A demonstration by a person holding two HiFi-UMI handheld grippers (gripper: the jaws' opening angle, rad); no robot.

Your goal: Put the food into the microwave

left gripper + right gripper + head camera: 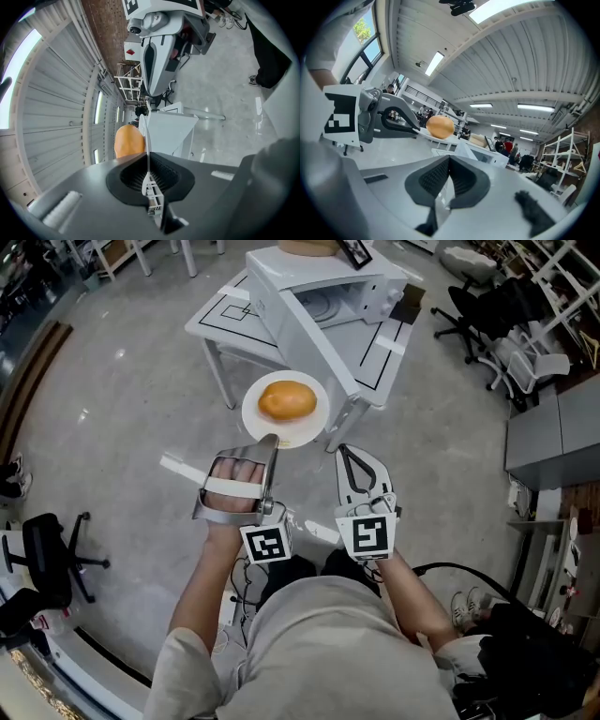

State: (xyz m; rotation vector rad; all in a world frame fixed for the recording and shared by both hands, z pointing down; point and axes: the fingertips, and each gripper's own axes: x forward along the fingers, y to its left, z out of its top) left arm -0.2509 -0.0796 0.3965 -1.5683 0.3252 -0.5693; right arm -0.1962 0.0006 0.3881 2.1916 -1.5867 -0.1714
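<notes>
An orange bun point(287, 400) lies on a white plate point(260, 420) held in the air in front of the white microwave point(319, 282). The microwave's door point(319, 343) hangs open toward me. My left gripper point(270, 440) is shut on the plate's near rim. In the left gripper view the thin plate edge point(146, 136) runs between the closed pads of the left gripper point(148, 161), with the bun point(129, 141) just beyond. My right gripper point(342, 451) is shut and empty, just right of the plate. The right gripper view shows its jaws point(449, 161) closed on nothing, and the bun point(439, 126) to the left ahead.
The microwave stands on a white table point(220, 320) marked with black lines. A tan object point(309, 247) sits on top of the microwave. Office chairs point(497, 324) crowd the right side beside a grey cabinet point(553, 442). A black chair point(47, 559) is at the left.
</notes>
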